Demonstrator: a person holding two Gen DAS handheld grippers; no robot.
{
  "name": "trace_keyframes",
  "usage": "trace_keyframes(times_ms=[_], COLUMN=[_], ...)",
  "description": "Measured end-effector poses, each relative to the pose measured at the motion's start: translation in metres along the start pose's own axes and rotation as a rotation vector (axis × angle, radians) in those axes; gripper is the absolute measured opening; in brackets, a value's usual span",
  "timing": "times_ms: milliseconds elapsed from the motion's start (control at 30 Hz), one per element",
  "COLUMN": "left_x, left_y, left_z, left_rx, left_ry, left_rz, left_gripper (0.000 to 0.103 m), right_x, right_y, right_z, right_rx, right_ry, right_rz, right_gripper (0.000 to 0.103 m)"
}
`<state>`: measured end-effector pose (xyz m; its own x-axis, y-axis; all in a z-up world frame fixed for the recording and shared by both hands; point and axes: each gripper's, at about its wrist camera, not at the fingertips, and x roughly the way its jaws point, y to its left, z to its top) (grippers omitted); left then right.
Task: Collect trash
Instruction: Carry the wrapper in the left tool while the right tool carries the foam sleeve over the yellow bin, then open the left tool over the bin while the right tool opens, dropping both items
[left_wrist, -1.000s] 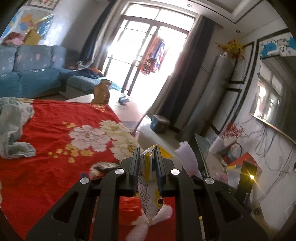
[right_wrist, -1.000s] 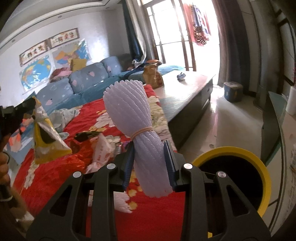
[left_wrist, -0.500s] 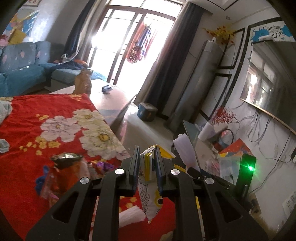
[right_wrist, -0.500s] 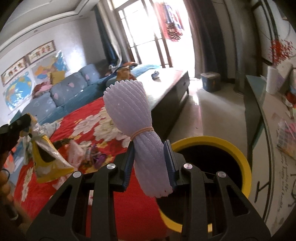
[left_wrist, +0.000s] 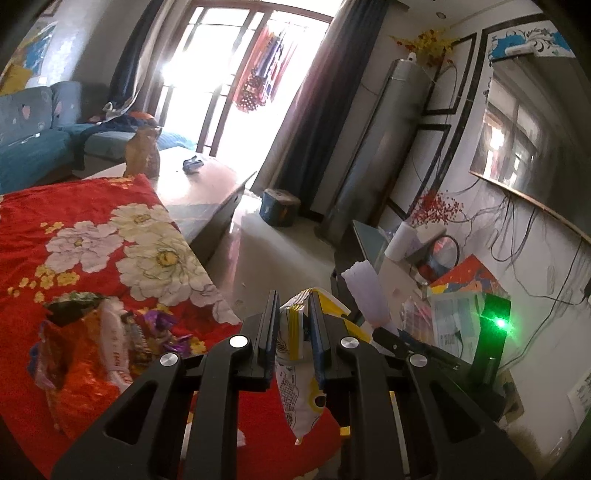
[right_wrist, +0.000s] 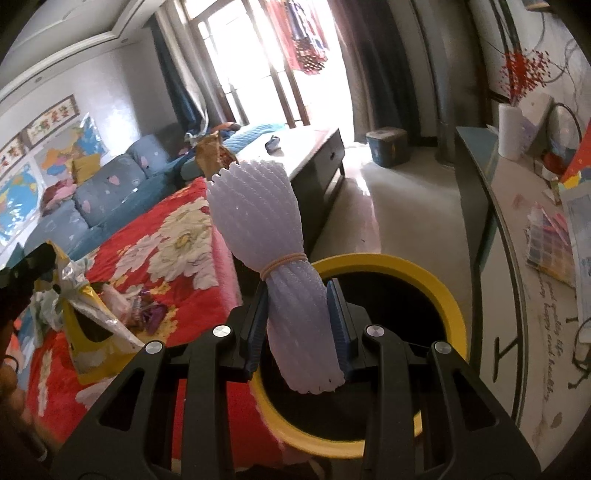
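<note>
Left gripper (left_wrist: 291, 343) pinches a yellow snack bag (left_wrist: 301, 391) over the red cloth (left_wrist: 33, 206) w/ more wrappers (left_wrist: 110, 332) left, & right gripper (right_wrist: 297, 325) squeezes a foam net (right_wrist: 273, 258) just above the yellow bin (right_wrist: 439, 291).

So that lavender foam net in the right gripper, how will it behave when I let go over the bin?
The foam net is probably very light and springy: the right gripper squeezes it narrow. It fans out above its rubber band, so it may drift or snag on the bin rim rather than drop straight.
</note>
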<state>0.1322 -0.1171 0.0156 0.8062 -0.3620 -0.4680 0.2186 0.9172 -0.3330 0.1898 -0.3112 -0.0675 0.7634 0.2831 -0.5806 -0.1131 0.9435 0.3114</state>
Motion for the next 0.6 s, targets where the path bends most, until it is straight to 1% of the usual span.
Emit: trace_keyframes(times_ms=[333,600], left_x=[0.034,0.061], left_y=[-0.016,-0.032], left_z=[-0.013,-0.022], left_rx=[0.029,0.075], left_ry=[0.052,0.092], left_rz=[-0.001,0.005], left_gripper=[0.015,0.016], right_x=[0.008,0.018], right_y=[-0.021,-0.035], right_z=[-0.006,-0.016], right_rx=[0.041,0.062], right_ry=[0.032,0.073], right_rz=[-0.014,-0.029], right_gripper=[0.026,0.026])
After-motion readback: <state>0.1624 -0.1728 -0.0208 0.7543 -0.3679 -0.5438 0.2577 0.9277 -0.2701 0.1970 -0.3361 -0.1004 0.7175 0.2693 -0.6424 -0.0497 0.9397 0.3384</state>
